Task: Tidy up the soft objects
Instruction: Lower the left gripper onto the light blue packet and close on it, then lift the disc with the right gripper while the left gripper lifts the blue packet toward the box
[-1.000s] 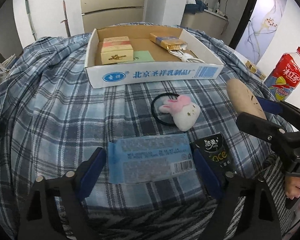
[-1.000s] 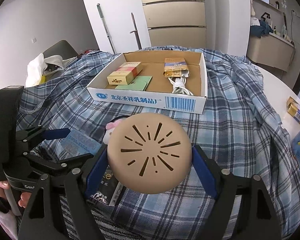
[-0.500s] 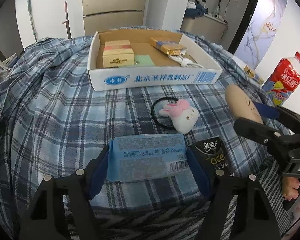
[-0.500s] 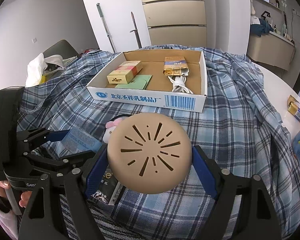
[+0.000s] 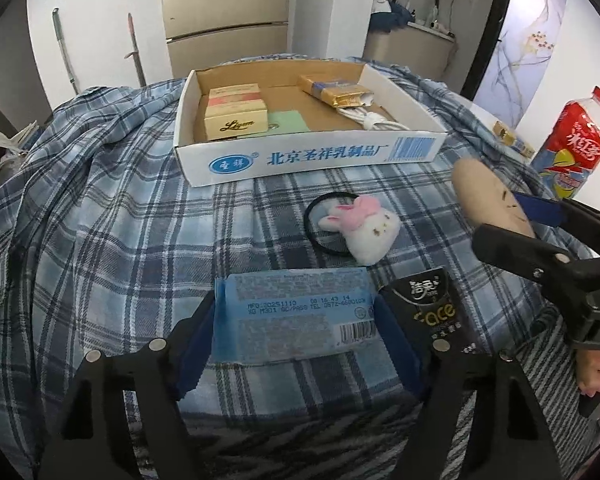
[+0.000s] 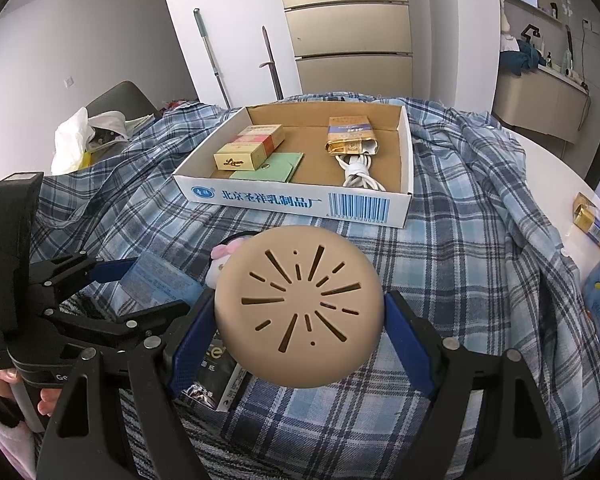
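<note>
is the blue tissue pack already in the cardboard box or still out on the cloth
Out. The blue tissue pack lies on the plaid cloth in front of the cardboard box, between the left gripper fingers.

Shallow white cardboard tray (image 5: 312, 156) at 12 o'clock on blue plaid cloth (image 5: 100, 240). In tray: cream boxes (image 5: 236, 114) at 9, gold packet (image 5: 336, 90) over coiled white cable (image 5: 374, 120) at 3. White plush bunny hair tie (image 5: 364, 228) in front of tray. Light blue tissue pack (image 5: 296, 316) at 6; black sachet (image 5: 430, 308) touching at its 3. Red drink bottle (image 5: 576, 144) far at 3.
</note>
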`<state>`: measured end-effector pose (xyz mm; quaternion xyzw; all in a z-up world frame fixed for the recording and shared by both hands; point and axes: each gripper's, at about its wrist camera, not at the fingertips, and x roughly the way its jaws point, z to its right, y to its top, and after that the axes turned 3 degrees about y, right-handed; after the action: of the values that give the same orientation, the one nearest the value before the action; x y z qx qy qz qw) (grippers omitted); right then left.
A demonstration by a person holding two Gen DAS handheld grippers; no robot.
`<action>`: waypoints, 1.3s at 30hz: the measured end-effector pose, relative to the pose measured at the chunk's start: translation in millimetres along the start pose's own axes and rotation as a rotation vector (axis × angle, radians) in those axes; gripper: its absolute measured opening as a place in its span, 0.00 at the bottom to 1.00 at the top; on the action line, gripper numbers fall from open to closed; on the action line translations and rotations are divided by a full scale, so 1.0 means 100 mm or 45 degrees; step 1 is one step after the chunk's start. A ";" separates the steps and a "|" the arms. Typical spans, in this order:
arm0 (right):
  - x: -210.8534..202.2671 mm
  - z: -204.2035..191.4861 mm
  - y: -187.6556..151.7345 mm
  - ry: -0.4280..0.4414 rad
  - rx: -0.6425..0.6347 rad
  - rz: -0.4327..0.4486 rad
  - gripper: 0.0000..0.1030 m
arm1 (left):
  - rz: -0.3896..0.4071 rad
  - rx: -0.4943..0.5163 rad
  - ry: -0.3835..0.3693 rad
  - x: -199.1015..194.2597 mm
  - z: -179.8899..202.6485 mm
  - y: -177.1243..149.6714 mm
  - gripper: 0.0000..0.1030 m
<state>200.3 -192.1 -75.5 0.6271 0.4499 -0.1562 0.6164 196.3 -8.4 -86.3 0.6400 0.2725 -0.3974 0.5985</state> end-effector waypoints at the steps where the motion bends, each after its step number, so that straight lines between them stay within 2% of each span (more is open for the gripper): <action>1: 0.00 0.01 0.00 0.001 0.000 0.001 0.78 | -0.004 0.005 0.004 0.01 0.01 0.00 0.77; 7: 0.00 0.00 -0.01 0.003 0.002 -0.002 0.78 | 0.011 0.075 0.044 0.00 0.10 -0.03 0.79; 14: 0.00 0.00 -0.01 0.003 0.000 -0.004 0.78 | -0.027 0.124 0.083 0.06 0.16 -0.03 0.83; 17: 0.01 0.01 -0.01 0.004 0.001 -0.005 0.78 | -0.056 0.130 0.106 0.10 0.18 -0.03 0.83; 22: 0.00 -0.01 -0.01 0.000 0.000 -0.004 0.78 | -0.057 0.097 0.082 0.11 0.13 -0.03 0.81; 24: 0.00 0.00 -0.01 -0.001 0.001 -0.002 0.78 | -0.015 0.084 0.086 0.05 0.11 -0.03 0.76; 28: -0.06 -0.01 -0.01 -0.013 0.000 0.042 0.78 | 0.121 0.084 0.079 -0.14 0.11 -0.06 0.75; 39: -0.36 -0.16 -0.02 -0.040 -0.100 0.288 0.78 | 0.608 0.046 0.033 -0.78 0.09 -0.18 0.75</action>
<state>173.1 -190.7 -46.7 0.6468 0.3723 -0.0779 0.6610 137.6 -5.1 -30.6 0.7020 0.1139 -0.2411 0.6603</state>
